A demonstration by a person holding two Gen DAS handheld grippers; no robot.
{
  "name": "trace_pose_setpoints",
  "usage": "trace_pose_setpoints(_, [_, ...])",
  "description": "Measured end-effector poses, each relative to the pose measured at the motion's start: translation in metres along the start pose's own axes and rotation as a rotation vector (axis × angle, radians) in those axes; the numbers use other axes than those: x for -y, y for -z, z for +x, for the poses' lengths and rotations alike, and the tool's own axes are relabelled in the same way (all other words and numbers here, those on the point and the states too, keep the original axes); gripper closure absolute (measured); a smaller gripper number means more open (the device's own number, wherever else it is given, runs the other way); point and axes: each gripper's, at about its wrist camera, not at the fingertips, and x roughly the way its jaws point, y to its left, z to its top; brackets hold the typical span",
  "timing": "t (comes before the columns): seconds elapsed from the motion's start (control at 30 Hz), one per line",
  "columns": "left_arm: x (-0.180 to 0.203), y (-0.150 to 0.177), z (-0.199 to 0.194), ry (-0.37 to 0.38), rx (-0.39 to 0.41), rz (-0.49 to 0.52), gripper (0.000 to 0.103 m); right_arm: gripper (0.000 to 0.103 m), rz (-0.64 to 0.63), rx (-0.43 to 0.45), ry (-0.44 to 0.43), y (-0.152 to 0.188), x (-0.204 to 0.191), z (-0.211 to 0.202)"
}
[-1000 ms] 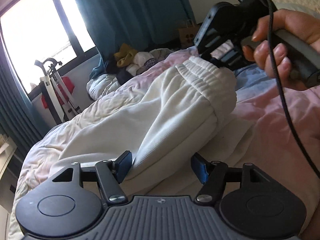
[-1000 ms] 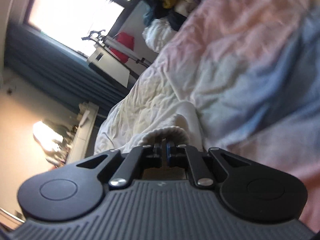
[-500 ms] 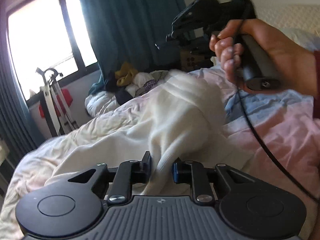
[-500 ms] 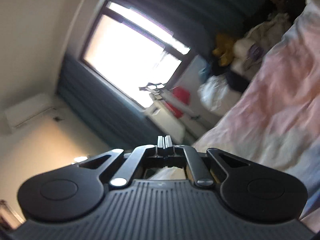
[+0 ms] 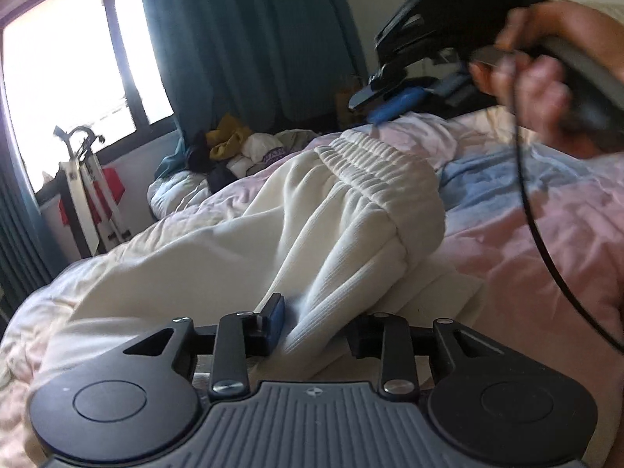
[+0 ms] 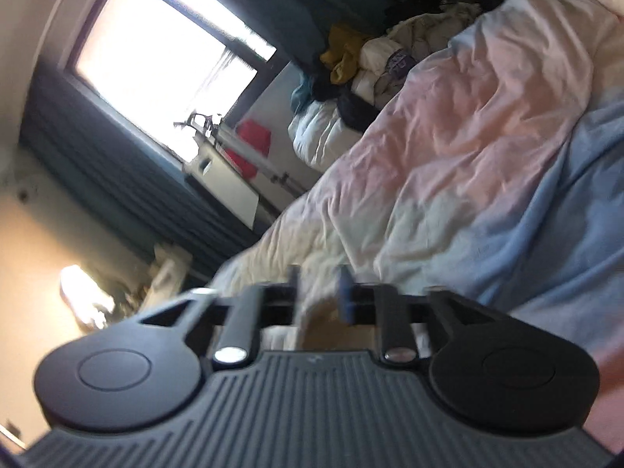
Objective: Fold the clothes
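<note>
- White sweatpants (image 5: 312,226) lie on the bed (image 5: 526,241), elastic waistband (image 5: 374,163) on the far side, fabric doubled over itself in a thick bundle on the pink-and-blue duvet.
- Left hand-held gripper (image 5: 318,325): jaws apart, a ridge of the white fabric runs between them, not pinched. Half a second ago they were clamped on that ridge, so it has just let go.
- Right hand-held gripper (image 5: 374,107): lifted above the waistband, clear of the cloth, fingers parted with nothing between them; right wrist view agrees, blurred. A second ago it was pinched shut at the waistband.
- Person's hand (image 5: 546,74) on the right handle, cable hanging down.
- Judgement: both releases after a lift suggest one fold has just been laid down; the bundle looks lumpy, so smoothing or another fold likely remains.
- Clothes pile (image 5: 234,152) beyond the bed, near the curtain (image 5: 241,39), well apart from the sweatpants.
</note>
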Motion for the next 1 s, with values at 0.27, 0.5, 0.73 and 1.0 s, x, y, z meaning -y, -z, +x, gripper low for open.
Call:
trace_pose_setpoints(0.27, [0.008,0.003,-0.004,-0.051,0.011,-0.02,0.068,0.038,0.032,-0.129,0.039,0.004,0.017,0.014])
trace_pose_setpoints(0.5, [0.013,0.004,-0.004,-0.061,0.013,-0.033,0.068,0.039,0.045,-0.22,-0.008,0.007,0.028,0.035])
trace_pose_setpoints(0.73, [0.012,0.004,-0.007,-0.046,0.016,-0.063,0.068,0.048,0.181,-0.181,-0.174,0.006,0.029,0.034])
trace_pose_setpoints(1.0, [0.01,0.005,-0.011,-0.043,0.015,-0.071,0.067,0.048,0.164,-0.057,-0.074,-0.003,0.033,-0.013])
